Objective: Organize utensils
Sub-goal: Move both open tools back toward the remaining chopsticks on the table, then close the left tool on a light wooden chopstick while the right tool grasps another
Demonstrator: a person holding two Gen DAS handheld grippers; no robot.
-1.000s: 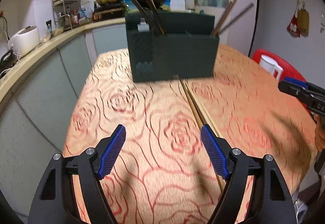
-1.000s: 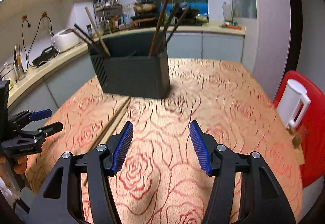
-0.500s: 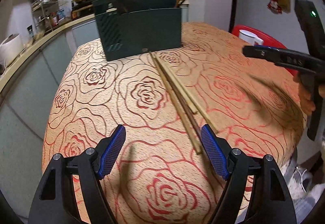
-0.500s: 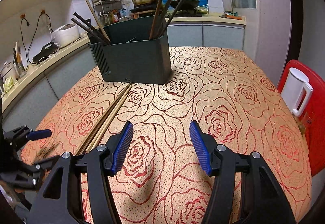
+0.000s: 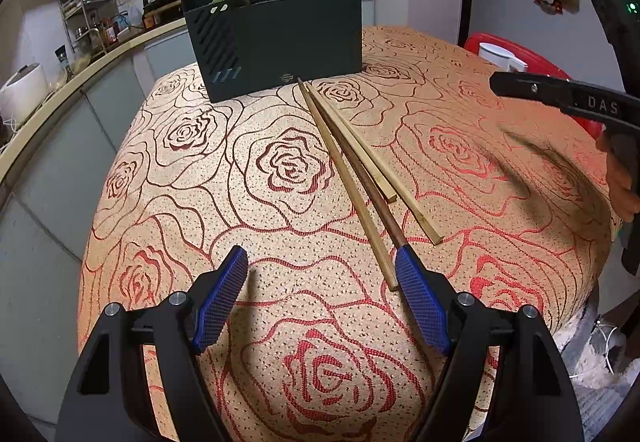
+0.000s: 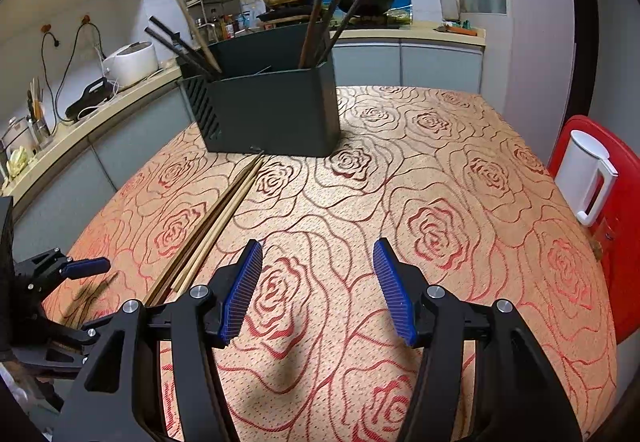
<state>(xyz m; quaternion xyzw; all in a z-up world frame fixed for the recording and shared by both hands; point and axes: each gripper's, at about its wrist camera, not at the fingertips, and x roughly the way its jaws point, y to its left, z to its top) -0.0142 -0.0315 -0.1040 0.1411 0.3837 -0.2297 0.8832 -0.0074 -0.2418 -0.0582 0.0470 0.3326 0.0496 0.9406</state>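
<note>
A dark green utensil holder (image 5: pixel 276 41) stands on the rose-patterned tablecloth (image 5: pixel 288 169), with several chopsticks standing in both ends. It also shows in the right wrist view (image 6: pixel 272 113). Several loose chopsticks (image 5: pixel 352 177) lie on the cloth, fanning from the holder's base toward me; they also show in the right wrist view (image 6: pixel 216 226). My left gripper (image 5: pixel 320 298) is open and empty, with its right pad (image 5: pixel 420 306) by the near chopstick ends. My right gripper (image 6: pixel 316 290) is open and empty, to the right of the chopsticks.
A white jug (image 6: pixel 584 173) sits on a red chair (image 6: pixel 616 226) at the table's right edge. A kitchen counter (image 6: pixel 80 121) with a rice cooker (image 6: pixel 132 61) runs along the left. The table's near edge drops off close to both grippers.
My left gripper has pulled back from the holder and dropped lower, so the loose chopsticks' near ends now lie by its right pad. The right gripper has barely shifted.
</note>
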